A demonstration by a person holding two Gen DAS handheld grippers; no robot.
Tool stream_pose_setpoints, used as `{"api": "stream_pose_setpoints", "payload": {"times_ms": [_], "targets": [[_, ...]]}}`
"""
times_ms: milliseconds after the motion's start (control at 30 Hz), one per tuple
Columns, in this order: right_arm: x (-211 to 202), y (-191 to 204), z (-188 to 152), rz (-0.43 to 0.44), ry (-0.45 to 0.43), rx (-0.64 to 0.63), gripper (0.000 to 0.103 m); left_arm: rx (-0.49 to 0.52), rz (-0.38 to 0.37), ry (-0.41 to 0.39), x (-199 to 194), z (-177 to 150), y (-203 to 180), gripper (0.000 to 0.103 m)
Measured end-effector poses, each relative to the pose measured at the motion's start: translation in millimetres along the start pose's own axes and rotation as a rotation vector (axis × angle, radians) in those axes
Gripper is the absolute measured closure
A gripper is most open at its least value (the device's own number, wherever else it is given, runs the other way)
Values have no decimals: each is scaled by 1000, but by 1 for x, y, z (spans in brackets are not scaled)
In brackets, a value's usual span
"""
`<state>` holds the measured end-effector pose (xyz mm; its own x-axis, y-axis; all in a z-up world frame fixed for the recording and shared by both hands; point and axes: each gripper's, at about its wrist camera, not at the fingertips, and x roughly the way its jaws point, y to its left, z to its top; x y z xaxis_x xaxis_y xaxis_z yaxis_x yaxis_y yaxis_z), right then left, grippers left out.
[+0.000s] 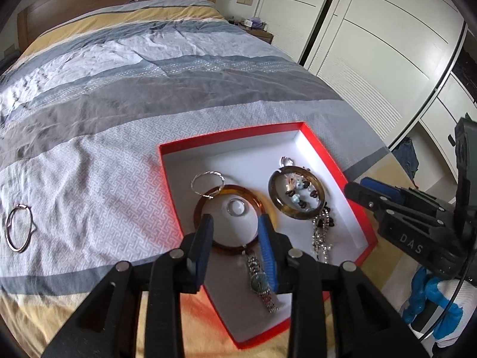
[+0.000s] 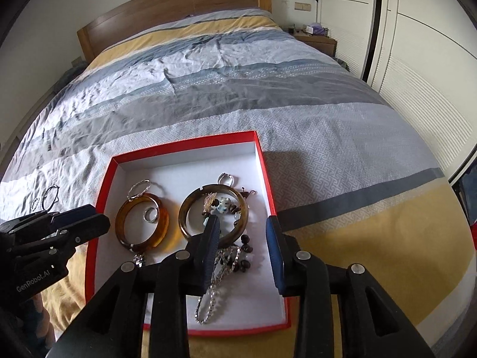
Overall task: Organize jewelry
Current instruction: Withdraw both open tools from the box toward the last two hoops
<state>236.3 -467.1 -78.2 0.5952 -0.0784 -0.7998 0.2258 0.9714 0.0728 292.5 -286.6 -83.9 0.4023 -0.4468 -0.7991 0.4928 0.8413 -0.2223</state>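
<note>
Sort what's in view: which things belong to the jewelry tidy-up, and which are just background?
Job: red box; amber bangle; brown bangle; watch; silver hoop on the bedspread.

Background: nightstand; wardrobe; headboard.

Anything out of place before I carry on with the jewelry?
Yes: a thin silver bangle lies on the bedspread, left of the red box, while the other pieces are inside it. In the right wrist view something small lies beside it, too small to identify.
</note>
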Motion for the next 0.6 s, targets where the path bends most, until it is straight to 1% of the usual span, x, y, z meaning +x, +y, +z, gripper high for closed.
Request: {"api": "stream_pose_setpoints", "payload": {"times_ms": [100, 167, 200, 233, 433, 600], "targets": [[-24, 5, -9, 11, -10, 9, 68, -32, 22, -9, -28, -10, 4, 70], [-41, 12, -17, 19, -21, 7, 66, -42, 41, -21, -48, -19, 6, 66], [-50, 16, -21, 24, -27, 5, 64, -43, 53, -27, -59, -25, 7, 66], [-59, 20, -25, 32, -33, 5, 63, -44, 63, -35, -69, -30, 8, 66], [-112, 52, -46, 77, -79, -27, 63, -71, 117, -92, -134, -61, 24, 65], [-152, 75, -62, 120, -120, -41, 63, -97, 181, -136, -184, -88, 39, 65]]}}
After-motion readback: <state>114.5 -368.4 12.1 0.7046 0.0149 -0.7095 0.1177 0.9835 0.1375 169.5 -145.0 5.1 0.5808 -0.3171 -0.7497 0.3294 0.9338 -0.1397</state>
